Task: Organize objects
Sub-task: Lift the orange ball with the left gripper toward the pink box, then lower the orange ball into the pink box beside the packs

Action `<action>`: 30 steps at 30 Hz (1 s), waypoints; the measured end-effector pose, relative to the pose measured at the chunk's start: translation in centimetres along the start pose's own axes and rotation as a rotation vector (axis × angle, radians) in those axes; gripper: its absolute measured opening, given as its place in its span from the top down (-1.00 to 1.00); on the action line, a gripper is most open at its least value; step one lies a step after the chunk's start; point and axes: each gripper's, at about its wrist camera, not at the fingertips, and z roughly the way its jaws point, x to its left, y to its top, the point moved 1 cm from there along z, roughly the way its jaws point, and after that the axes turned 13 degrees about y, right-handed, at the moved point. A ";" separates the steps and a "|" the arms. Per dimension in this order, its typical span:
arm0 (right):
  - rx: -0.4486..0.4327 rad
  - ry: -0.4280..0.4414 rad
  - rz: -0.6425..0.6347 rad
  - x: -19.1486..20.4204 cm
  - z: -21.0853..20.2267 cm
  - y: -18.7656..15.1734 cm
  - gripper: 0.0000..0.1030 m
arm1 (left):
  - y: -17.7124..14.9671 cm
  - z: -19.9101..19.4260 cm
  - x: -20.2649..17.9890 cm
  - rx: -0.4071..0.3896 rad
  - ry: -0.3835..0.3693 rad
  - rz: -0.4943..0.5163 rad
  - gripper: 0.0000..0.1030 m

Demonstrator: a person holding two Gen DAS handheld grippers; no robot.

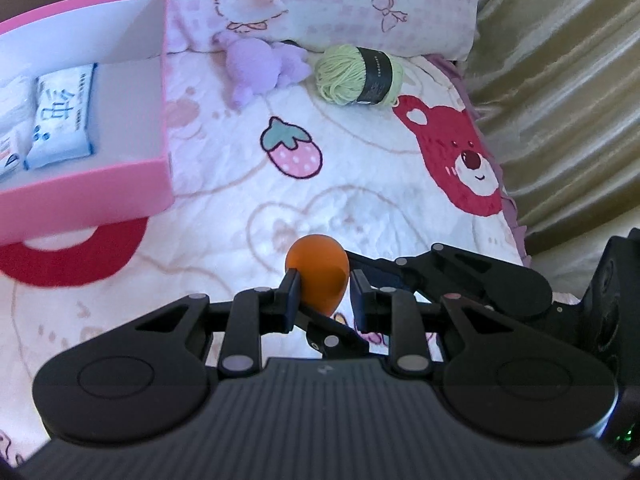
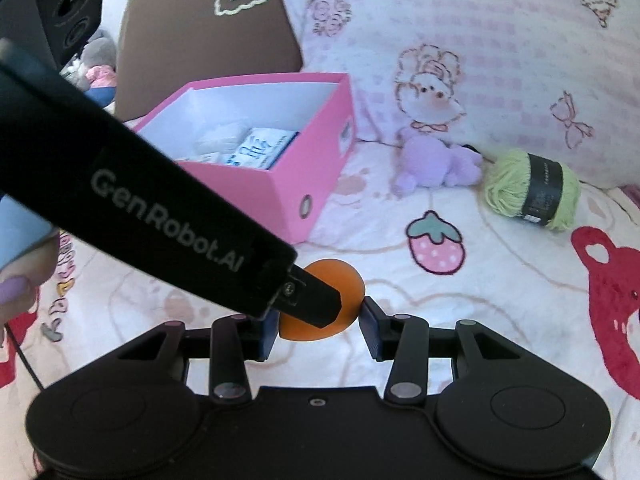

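An orange egg-shaped sponge (image 1: 318, 260) hangs a little above the printed bedspread. My left gripper (image 1: 324, 280) is shut on it, one pad at each side. In the right wrist view that gripper's black body slants in from the upper left, and one of its fingers (image 2: 316, 300) lies across the sponge (image 2: 340, 276). My right gripper (image 2: 320, 320) grips the same sponge, with a pad touching each side. Its linkage (image 1: 500, 292) shows at the right of the left wrist view.
An open pink box (image 1: 120, 184) (image 2: 288, 184) holding wipe packs (image 1: 64, 120) stands to the left. At the pillow (image 2: 480, 40) lie a purple plush toy (image 1: 260, 64) and a green yarn ball (image 1: 356, 74). Gold fabric (image 1: 560, 80) borders the bed's right. A person's thumb (image 2: 16, 284) shows at left.
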 end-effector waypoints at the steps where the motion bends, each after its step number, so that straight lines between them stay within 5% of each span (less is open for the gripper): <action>1: 0.002 0.002 -0.008 0.5 -0.2 0.0 0.05 | -0.1 -0.4 0.2 0.001 -0.001 -0.001 0.53; 30: 0.017 0.083 -0.138 9.5 -3.2 4.6 0.05 | -2.5 -11.8 4.0 -0.093 0.075 0.025 0.53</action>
